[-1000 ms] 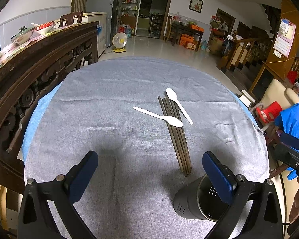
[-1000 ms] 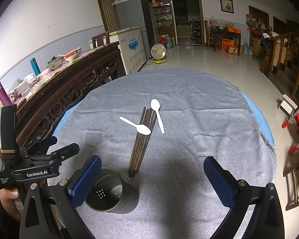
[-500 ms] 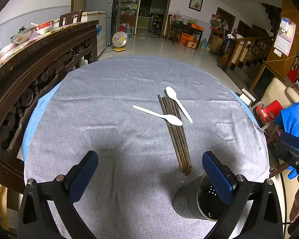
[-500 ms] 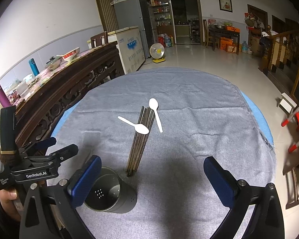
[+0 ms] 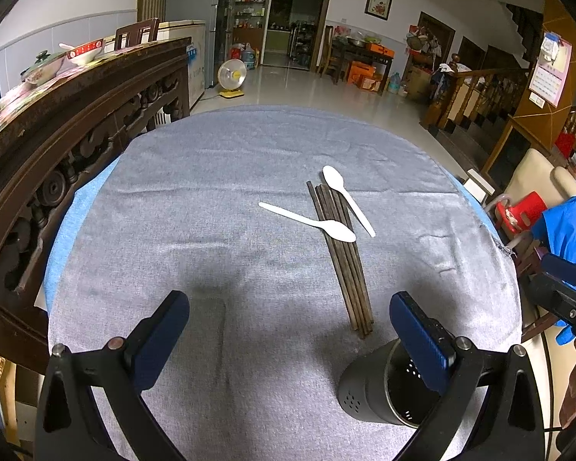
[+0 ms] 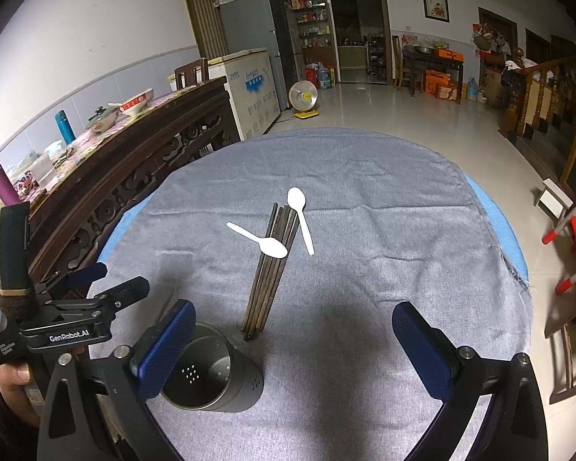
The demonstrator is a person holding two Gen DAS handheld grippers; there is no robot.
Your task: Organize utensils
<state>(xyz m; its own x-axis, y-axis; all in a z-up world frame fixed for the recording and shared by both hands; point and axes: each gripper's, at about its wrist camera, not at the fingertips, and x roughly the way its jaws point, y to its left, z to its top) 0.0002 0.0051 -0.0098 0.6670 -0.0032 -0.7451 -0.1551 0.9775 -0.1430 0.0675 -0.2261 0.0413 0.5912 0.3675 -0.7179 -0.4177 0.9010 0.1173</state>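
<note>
A bundle of dark chopsticks (image 5: 340,253) (image 6: 270,267) lies in the middle of the grey cloth. One white spoon (image 5: 309,222) (image 6: 258,239) rests across the bundle; a second white spoon (image 5: 347,199) (image 6: 301,217) lies along its right side. A dark perforated utensil holder (image 5: 380,388) (image 6: 213,374) stands upright and empty near the front edge. My left gripper (image 5: 290,340) is open, its right finger over the holder. My right gripper (image 6: 293,351) is open too, with its left finger in front of the holder. Neither holds anything.
The round table's grey cloth (image 5: 219,199) (image 6: 384,199) covers a blue underlayer. A carved wooden sideboard (image 5: 69,123) with bowls stands to the left. A red stool (image 6: 574,246) and chairs stand to the right. A hand (image 6: 13,378) holds the left gripper's handle.
Both views have shifted only slightly; the right gripper has drifted a little nearer the table. The utensils and the holder lie where they were.
</note>
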